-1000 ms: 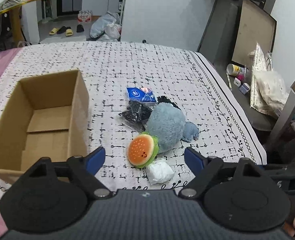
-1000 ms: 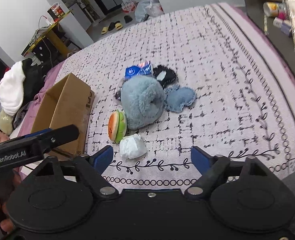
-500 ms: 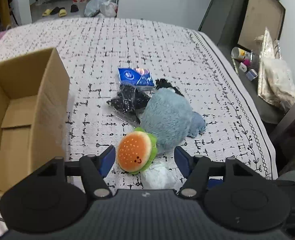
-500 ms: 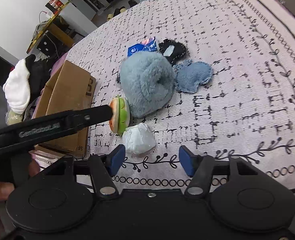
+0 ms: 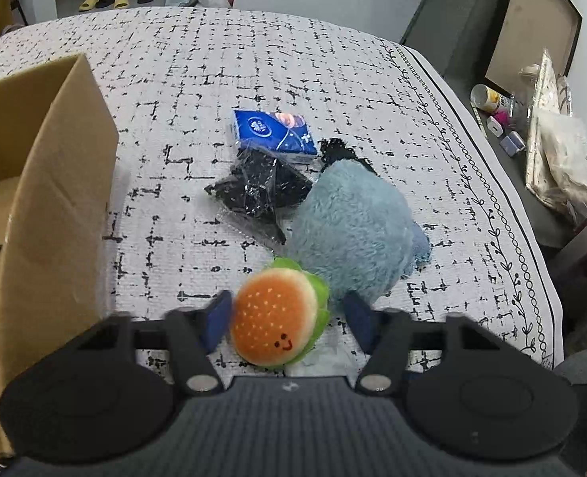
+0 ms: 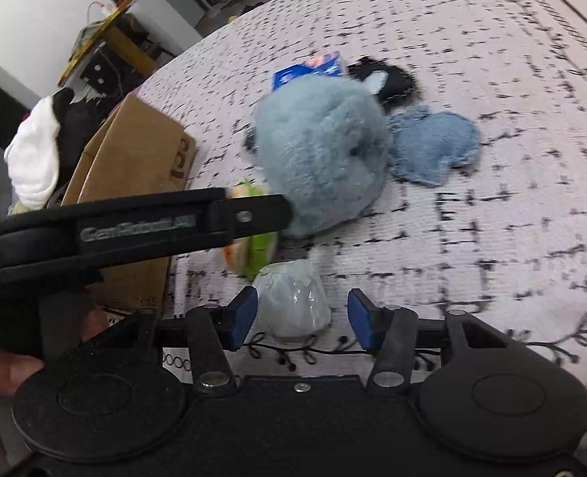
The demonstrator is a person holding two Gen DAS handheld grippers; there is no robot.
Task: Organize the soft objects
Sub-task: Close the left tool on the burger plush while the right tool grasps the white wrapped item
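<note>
Bed (image 5: 253, 59) with grid-patterned cover carries the pile. Left gripper (image 5: 287, 320), jaws open, straddles orange burger plush (image 5: 275, 328); right gripper (image 6: 301, 314), jaws open, flanks white wrapped bundle (image 6: 293, 304). Next: close, carry to brown cardboard box (image 5: 47, 198).

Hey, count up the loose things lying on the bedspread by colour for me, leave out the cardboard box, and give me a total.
Blue: 3 — fluffy plush, flat denim-look cushion, tissue pack
Black: 2 — bagged black item, black fuzzy piece
Orange and green: 1 — burger plush
White: 1 — wrapped bundle
Total: 7
</note>
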